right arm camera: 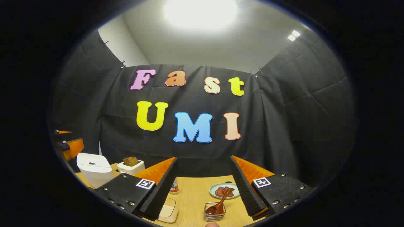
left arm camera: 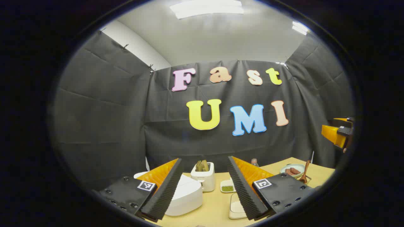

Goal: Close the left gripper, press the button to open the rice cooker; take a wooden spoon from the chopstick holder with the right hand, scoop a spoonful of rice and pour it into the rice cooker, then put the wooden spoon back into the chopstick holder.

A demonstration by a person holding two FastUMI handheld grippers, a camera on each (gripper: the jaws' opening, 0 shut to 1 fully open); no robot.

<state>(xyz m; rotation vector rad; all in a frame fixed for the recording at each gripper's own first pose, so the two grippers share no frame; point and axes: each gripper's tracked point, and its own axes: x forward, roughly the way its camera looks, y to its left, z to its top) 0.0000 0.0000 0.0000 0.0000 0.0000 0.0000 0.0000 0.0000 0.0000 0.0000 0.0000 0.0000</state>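
I am holding my left gripper (left arm camera: pixel 204 186) released, fingers spread above the smooth white rounded rice cooker (left arm camera: pixel 186 195); pressing like this, ribbed pads could straddle its button. My right gripper (right arm camera: pixel 204 186) is also hanging released, nearing the brown wooden spoon (right arm camera: pixel 218 205) leaning in the wire chopstick holder (right arm camera: pixel 215 212), which may tip.

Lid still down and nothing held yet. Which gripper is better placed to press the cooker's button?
Left. The rice cooker sits just beyond the left gripper, beside its left finger, lid closed. From the right gripper it stands far off to the side. The left jaws are open and would need closing first.
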